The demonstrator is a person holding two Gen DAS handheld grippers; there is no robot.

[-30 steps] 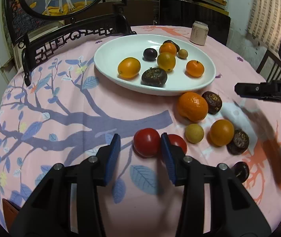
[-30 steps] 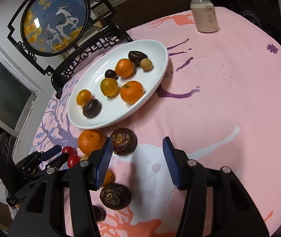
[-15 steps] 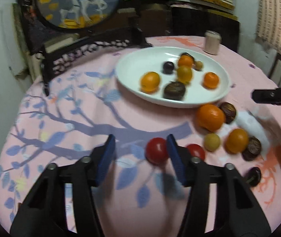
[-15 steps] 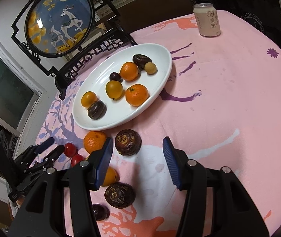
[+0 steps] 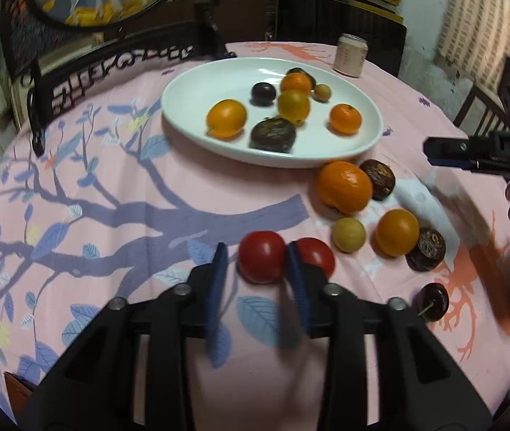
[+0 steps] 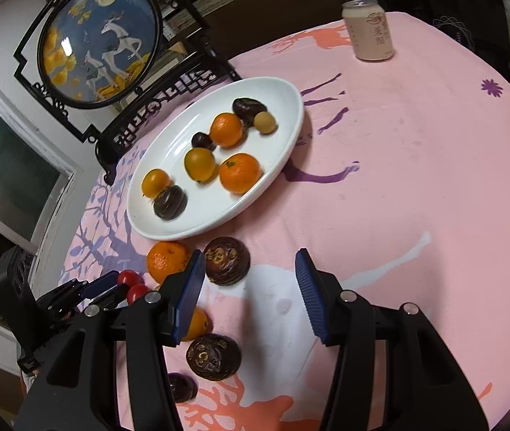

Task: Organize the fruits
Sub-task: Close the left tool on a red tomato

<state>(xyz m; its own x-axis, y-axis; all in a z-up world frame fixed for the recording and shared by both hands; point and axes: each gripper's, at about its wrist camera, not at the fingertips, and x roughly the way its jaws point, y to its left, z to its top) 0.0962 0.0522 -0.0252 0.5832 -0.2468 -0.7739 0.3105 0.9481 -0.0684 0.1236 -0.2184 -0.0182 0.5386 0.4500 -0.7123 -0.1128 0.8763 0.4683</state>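
Pink tablecloth (image 5: 118,186) with a blue branch print covers a round table; a dark carved chair and a round deer picture sit behind it. White oval plate (image 5: 190,122) at the far side already holds 7 fruits: oranges, dark ones, 1 small pale one.

Left gripper (image 5: 256,269) is low over the cloth, jaws parted around the near red tomato (image 5: 261,261). The right pad looks to be touching it, the left pad stands clear, so it is not clamped. The jaws have just been opening a bit, with the tomato between them. A 2nd red tomato (image 5: 317,256) sits right behind the right finger, touching or nearly so.

Right gripper (image 6: 251,287) hangs released over bare cloth, nothing between its pads; a brown wrinkled fruit (image 6: 227,260) lies just ahead of the left finger.

Still on the cloth: big orange (image 5: 344,186), pale round fruit (image 5: 349,234), small orange (image 5: 397,232), several dark fruits.

Risks, my judgement: closing off-centre could squirt the round tomato out sideways. The right finger could knock the 2nd tomato into the neighbouring cluster and set it rolling. Squeezing too hard could bruise soft skin. The carry to the plate passes over the big orange, so a low path may clip it.
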